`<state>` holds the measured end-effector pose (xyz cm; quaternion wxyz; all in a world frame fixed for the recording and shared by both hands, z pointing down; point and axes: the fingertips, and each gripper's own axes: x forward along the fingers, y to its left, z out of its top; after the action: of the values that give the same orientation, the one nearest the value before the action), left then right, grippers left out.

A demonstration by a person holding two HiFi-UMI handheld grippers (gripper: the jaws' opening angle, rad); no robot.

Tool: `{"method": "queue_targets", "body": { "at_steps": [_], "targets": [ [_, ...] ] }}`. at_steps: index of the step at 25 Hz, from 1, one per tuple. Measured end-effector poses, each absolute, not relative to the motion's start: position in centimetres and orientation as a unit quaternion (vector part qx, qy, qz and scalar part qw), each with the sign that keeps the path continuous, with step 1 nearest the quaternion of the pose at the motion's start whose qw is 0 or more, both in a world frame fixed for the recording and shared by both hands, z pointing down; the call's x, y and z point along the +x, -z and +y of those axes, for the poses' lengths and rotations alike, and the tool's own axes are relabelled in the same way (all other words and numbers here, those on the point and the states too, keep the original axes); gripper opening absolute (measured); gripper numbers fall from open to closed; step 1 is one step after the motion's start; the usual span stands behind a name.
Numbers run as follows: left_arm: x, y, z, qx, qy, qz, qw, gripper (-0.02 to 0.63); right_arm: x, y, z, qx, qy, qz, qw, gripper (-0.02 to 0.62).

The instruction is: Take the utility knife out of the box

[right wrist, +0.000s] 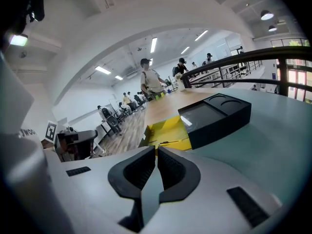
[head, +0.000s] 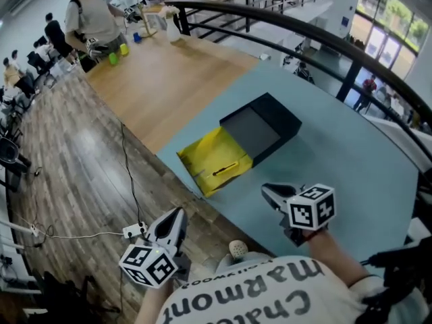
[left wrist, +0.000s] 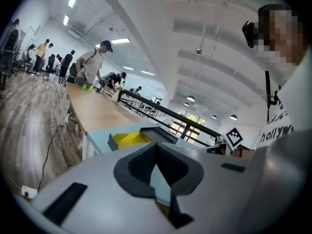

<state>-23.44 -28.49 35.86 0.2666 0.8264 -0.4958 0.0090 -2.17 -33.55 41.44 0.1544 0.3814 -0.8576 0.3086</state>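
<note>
Fingers (right wrist: 141,167) pressed together, empty, left gripper (head: 178,212) and right gripper (head: 268,190) hover near the box (head: 287,121), whose pulled-out tray (head: 208,152) bares the knife (head: 225,169).

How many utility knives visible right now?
1. The utility knife lies in the yellow tray against the black box on the blue table. More could be hidden inside the box; can't tell.

The black cardboard box (head: 266,127) sits on the light-blue table (head: 351,160), its yellow tray (head: 209,154) poking out left. The slim utility knife (head: 225,169) lies in that tray.
</note>
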Motion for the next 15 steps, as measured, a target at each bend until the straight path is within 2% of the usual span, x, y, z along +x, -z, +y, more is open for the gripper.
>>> {"method": "queue_targets", "body": {
  "at_steps": [15],
  "targets": [
    [-20.5,-41.1,-37.3,0.828,-0.081,-0.466,0.301,0.002,-2.3,-48.4,-40.4,0.368,-0.383,-0.835,0.141,0.041]
  ]
}}
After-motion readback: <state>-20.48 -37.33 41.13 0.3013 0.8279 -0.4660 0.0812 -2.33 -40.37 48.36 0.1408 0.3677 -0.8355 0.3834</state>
